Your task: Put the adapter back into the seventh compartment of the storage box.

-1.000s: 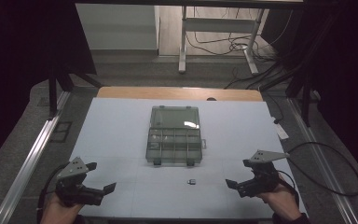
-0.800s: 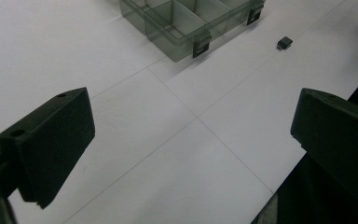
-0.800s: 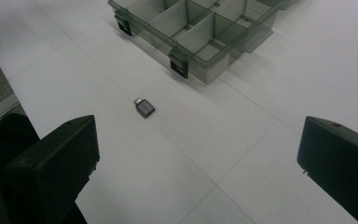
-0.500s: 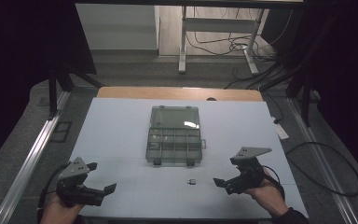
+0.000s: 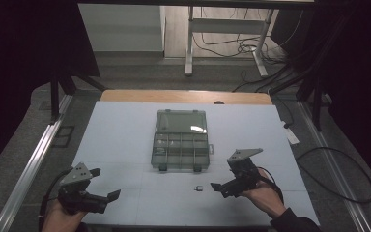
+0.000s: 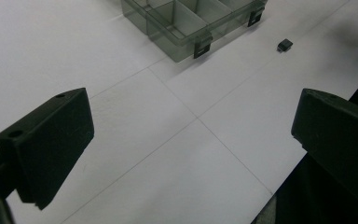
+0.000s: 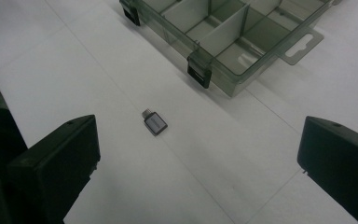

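Note:
A small grey adapter (image 5: 199,187) lies on the white table (image 5: 121,140), just in front of a clear compartment box (image 5: 180,151) whose lid is folded back. My right gripper (image 5: 221,189) hovers just right of the adapter, open, with nothing between its jaws. In the right gripper view the adapter (image 7: 154,123) lies ahead between the wide-apart jaws of the right gripper (image 7: 198,163), short of the box (image 7: 228,32). My left gripper (image 5: 107,200) is open and empty near the front left edge. In the left gripper view the left gripper (image 6: 191,140) faces the box (image 6: 191,23) and the adapter (image 6: 285,45), both far off.
The box has black latches on its front wall and several dividers inside. A metal rail (image 5: 26,174) runs along the table's left side. Cables (image 5: 338,174) trail on the floor to the right, and desk legs (image 5: 189,43) stand beyond the far edge.
My right gripper has moved left and slightly forward, from near the right edge to just beside the adapter. The left gripper has hardly moved.

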### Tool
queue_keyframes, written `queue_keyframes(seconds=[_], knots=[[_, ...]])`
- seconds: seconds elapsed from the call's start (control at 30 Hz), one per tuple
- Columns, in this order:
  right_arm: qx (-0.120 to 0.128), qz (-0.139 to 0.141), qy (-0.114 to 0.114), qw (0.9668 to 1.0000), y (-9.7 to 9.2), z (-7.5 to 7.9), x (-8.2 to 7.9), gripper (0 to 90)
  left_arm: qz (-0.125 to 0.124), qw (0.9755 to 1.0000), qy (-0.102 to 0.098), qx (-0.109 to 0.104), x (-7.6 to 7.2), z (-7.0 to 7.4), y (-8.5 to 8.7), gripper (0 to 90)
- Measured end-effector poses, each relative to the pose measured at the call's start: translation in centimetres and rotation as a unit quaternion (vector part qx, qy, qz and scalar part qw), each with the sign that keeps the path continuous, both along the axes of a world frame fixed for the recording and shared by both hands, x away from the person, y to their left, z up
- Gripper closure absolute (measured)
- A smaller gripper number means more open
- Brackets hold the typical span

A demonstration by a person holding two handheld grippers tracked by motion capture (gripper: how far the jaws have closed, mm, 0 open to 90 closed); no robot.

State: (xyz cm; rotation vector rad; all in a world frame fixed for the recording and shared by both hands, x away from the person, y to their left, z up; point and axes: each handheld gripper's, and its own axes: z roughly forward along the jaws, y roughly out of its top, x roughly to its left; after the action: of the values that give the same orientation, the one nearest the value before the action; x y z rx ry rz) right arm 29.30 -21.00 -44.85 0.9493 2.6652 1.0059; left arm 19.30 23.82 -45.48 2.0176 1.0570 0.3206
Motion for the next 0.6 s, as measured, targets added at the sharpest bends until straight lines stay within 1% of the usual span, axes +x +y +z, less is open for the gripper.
queue_keyframes(seconds=[0.03,0.13,0.2,0.23,0.3,0.33,0.4,0.6], knots=[[-0.006,0.002,0.001,1.0000,0.3,0.0,0.1,0.0,0.000,1.0000,0.000,0.000,0.0,0.0,0.0,0.0],[-0.006,0.013,0.009,0.9999,1.1,-0.2,0.3,0.0,0.000,1.0000,0.000,0.000,0.0,0.0,0.0,0.0],[-0.010,0.019,0.009,0.9997,1.8,-0.4,0.5,0.0,0.000,1.0000,0.000,-0.001,0.0,0.0,0.0,0.0],[-0.010,0.019,0.009,0.9997,1.8,-0.4,0.5,0.0,0.000,1.0000,0.000,-0.001,0.0,0.0,0.0,0.0],[-0.016,0.023,0.012,0.9995,2.3,-0.6,0.8,0.0,0.000,1.0000,0.000,-0.001,0.0,0.0,0.0,0.0],[-0.023,0.026,0.013,0.9993,2.8,-0.9,0.9,0.0,0.000,1.0000,0.000,-0.002,0.0,0.0,0.1,0.0],[-0.025,0.028,0.012,0.9992,2.9,-1.0,1.0,0.0,0.000,1.0000,0.000,-0.002,0.0,0.0,0.1,0.0],[-0.041,0.038,0.015,0.9983,3.8,-1.5,1.3,0.0,-0.001,1.0000,0.000,-0.003,0.0,0.0,0.1,0.0]])
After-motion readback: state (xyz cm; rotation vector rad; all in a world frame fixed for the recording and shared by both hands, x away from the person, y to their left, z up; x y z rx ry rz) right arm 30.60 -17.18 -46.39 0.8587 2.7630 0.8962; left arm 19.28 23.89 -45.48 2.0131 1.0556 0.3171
